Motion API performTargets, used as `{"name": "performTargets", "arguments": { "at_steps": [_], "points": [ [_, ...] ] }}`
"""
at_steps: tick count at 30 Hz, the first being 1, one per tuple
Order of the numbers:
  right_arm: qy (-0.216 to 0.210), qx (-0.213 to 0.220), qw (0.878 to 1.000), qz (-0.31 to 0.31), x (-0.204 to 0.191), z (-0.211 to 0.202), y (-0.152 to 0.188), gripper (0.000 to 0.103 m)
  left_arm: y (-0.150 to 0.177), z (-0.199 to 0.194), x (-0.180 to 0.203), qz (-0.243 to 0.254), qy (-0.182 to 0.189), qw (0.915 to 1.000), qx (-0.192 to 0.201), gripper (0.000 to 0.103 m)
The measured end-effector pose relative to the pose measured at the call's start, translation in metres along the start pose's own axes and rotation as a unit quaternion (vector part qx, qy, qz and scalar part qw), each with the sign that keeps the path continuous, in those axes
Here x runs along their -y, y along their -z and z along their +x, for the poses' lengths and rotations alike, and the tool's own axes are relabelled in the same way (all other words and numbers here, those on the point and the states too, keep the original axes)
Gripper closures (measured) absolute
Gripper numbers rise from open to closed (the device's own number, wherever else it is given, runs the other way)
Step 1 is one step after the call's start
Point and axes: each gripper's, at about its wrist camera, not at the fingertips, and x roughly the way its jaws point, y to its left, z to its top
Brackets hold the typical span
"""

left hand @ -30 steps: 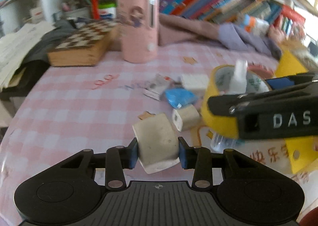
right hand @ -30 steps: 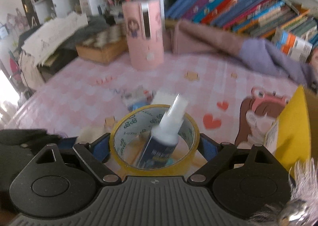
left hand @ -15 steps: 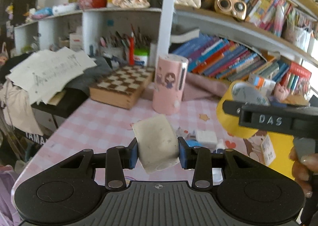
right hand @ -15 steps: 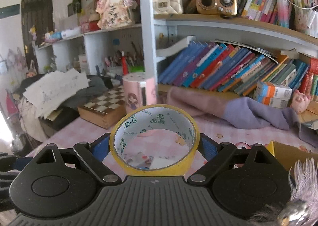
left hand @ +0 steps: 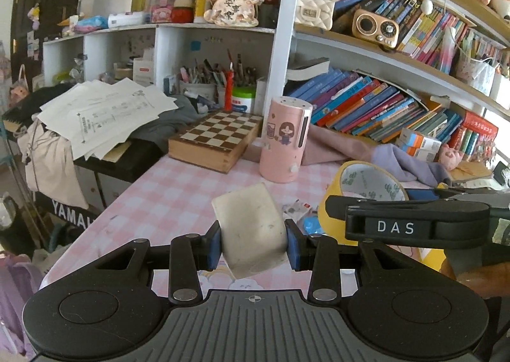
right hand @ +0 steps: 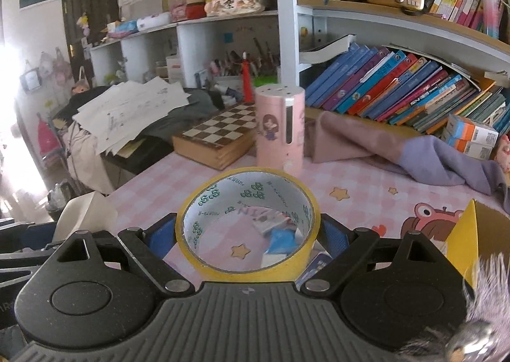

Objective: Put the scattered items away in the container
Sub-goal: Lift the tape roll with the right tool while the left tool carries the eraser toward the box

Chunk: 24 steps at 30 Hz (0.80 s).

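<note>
Left tool [left hand: 253, 245] clamps white block [left hand: 251, 231]; right tool [right hand: 248, 234] clamps tape roll [right hand: 248, 221]; neither in yellow box [right hand: 462, 244]; small items [left hand: 299, 212] left on counter [left hand: 178, 190].

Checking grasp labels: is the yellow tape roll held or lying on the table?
Held: the right hand-held gripper clamps the yellow tape roll between its blue pads, above the table.

A matt, scuffed off-white block [left hand: 251, 229], rubbery in look, is seen beside a glossy yellow tape roll [right hand: 248, 221] with a printed paper-like inner face. The tablecloth [left hand: 178, 190] appears smooth and checked, the chessboard box [left hand: 213, 139] of varnished wood, the pink canister [left hand: 283, 142] of smooth plastic.
</note>
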Motion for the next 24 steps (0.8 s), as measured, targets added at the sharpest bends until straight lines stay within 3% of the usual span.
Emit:
{"name": "performTargets", "arguments": {
  "at_steps": [13,24],
  "points": [
    [0.016,-0.012,1.0,0.002,-0.018,-0.047,0.032,0.012,0.031,-0.046,0.003,0.001,0.026,0.9996,0.006,0.065],
    [0.028,-0.034,0.999,0.009,-0.042,-0.105,0.08,0.012,0.069,-0.104,0.008,0.007,0.056,0.9984,-0.004,0.066]
  ]
}}
